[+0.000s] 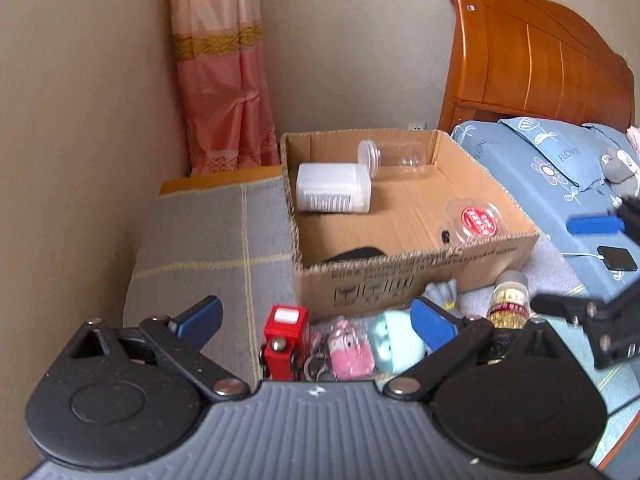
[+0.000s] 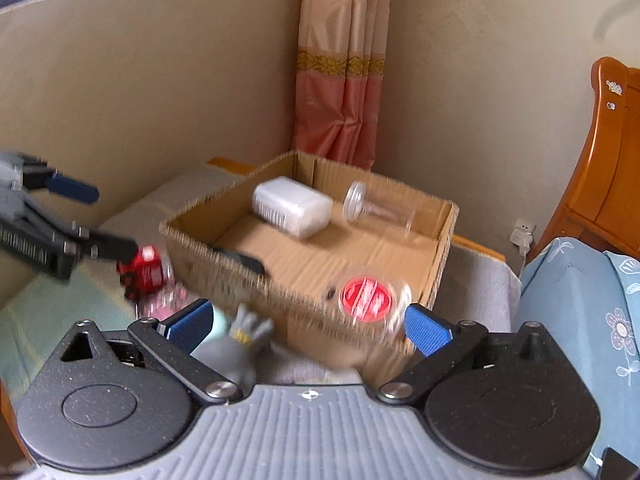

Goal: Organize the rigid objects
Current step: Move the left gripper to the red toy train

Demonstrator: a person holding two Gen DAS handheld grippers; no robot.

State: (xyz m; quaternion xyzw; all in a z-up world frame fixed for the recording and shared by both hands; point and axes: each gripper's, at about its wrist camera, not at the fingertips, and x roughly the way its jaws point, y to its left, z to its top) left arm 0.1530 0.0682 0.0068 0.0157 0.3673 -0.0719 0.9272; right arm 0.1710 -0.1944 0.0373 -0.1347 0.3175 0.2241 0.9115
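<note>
Sorting the hard items into the cardboard box (image 1: 400, 276) looks partly done: a white container (image 1: 332, 188) and a clear jar (image 1: 394, 156) lie on their sides toward its far wall, and a clear tub with a red lid (image 1: 478, 220) sits in the near right corner, just ahead of the right gripper (image 2: 308, 322), whose blue pads stand wide apart with nothing between them. The left gripper (image 1: 316, 318) is likewise spread wide and empty; directly ahead of it, between its pads and the box's near wall, sit a red toy vehicle (image 1: 284, 336), a pink toy (image 1: 350, 350) and a pale teal toy (image 1: 394, 344), crowded together and touching or nearly so. A small gold-banded bottle (image 1: 510, 300) stands upright just beyond its right pad, and a grey plush (image 2: 248, 332) lies in front of the right gripper's left pad. The next pick for the left gripper is probably the red vehicle, being hard and nearest its centre line. To do it well, it should come down with one pad on the vehicle's free outer side and the other slipped between it and the pink toy, close on the flat faces, lift clear of the box rim, and leave the soft plush alone. The right view is blurred, so fine contact there cannot be judged.
</note>
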